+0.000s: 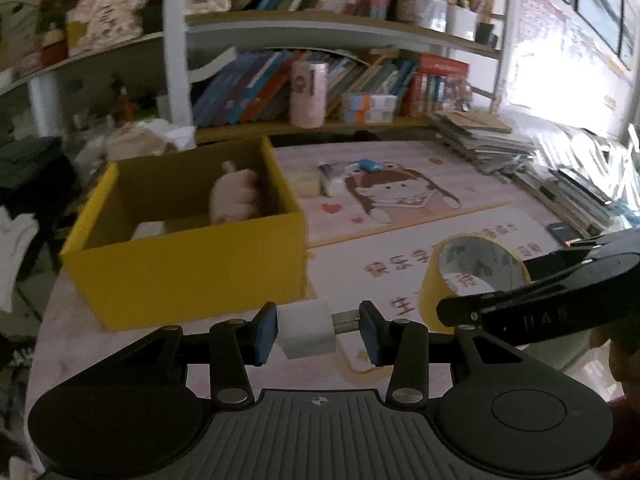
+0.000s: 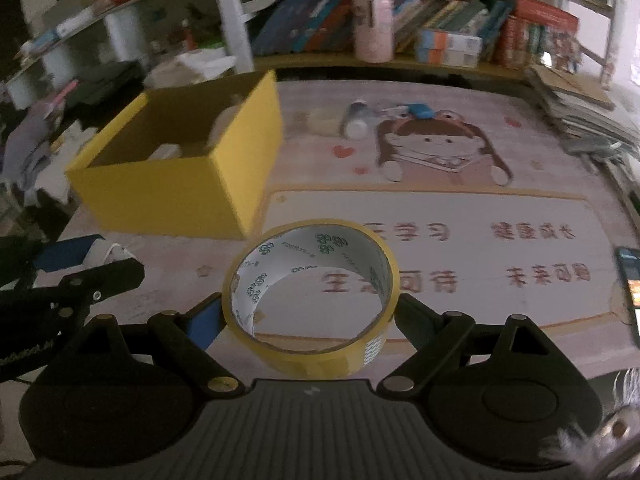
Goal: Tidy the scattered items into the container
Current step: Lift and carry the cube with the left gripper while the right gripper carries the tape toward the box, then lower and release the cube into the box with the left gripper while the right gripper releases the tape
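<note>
My left gripper (image 1: 318, 330) is shut on a white charger plug (image 1: 306, 332), held just in front of the yellow box (image 1: 188, 276). The box holds a pink plush (image 1: 234, 198) and a white item (image 1: 149, 229). My right gripper (image 2: 310, 316) is shut on a yellow tape roll (image 2: 312, 292), held above the desk mat to the right of the box (image 2: 168, 196). The tape roll (image 1: 472, 272) and the right gripper also show at the right of the left wrist view. A small bottle (image 2: 356, 120), a blue item (image 2: 420, 111) and a pale block (image 2: 322, 120) lie on the mat beyond.
A pink cartoon desk mat (image 2: 440, 216) covers the desk. Bookshelves (image 1: 320, 84) run along the back. Stacks of books and papers (image 1: 540, 164) line the right side. A phone (image 2: 632, 276) lies at the mat's right edge. Clutter sits left of the box.
</note>
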Demonstrator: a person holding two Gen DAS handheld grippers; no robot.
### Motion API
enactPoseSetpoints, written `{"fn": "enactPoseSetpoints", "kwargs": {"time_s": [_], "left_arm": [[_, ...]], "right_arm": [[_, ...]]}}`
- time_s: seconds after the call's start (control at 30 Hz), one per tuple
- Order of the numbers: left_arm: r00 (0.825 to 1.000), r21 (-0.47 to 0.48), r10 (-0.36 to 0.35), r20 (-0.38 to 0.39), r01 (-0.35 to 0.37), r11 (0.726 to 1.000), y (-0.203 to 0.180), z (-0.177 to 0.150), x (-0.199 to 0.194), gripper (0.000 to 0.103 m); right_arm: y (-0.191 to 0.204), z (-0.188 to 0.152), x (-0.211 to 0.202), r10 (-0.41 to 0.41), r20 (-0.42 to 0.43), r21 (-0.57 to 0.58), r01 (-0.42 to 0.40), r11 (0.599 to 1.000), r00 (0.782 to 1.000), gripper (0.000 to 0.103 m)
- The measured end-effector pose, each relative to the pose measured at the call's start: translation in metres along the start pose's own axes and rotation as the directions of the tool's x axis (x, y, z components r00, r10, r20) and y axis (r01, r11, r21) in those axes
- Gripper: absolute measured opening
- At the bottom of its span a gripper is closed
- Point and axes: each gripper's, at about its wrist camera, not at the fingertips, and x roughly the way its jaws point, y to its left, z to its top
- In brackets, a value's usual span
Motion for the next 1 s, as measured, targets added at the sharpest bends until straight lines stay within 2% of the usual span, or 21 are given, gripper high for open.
{"fn": "enactPoseSetpoints", "kwargs": {"time_s": [0.23,0.43,0.87,1.0], "left_arm": [[0.995,-0.063,0.099,-0.015,-0.1,0.993,0.037,-0.01,-0.012,0.042],[0.988,-0.108,0.149,-0.044,-0.153,0.982,0.062,-0.021,-0.017,0.042],[0.99,-0.095,0.133,-0.046,-0.137,0.986,0.073,-0.019,-0.013,0.042],[0.992,-0.095,0.121,-0.026,-0.123,0.988,0.074,-0.014,-0.015,0.042]], "right_arm": [[0.037,0.001,0.01,0.058,-0.009,-0.077,-0.058,0.995,0.998,0.09],[0.057,0.002,0.02,0.098,-0.038,-0.11,-0.102,0.989,0.994,0.09],[0.073,0.01,0.031,0.115,-0.054,-0.127,-0.121,0.984,0.992,0.09],[0.077,0.014,0.027,0.118,-0.032,-0.146,-0.121,0.982,0.993,0.09]]}}
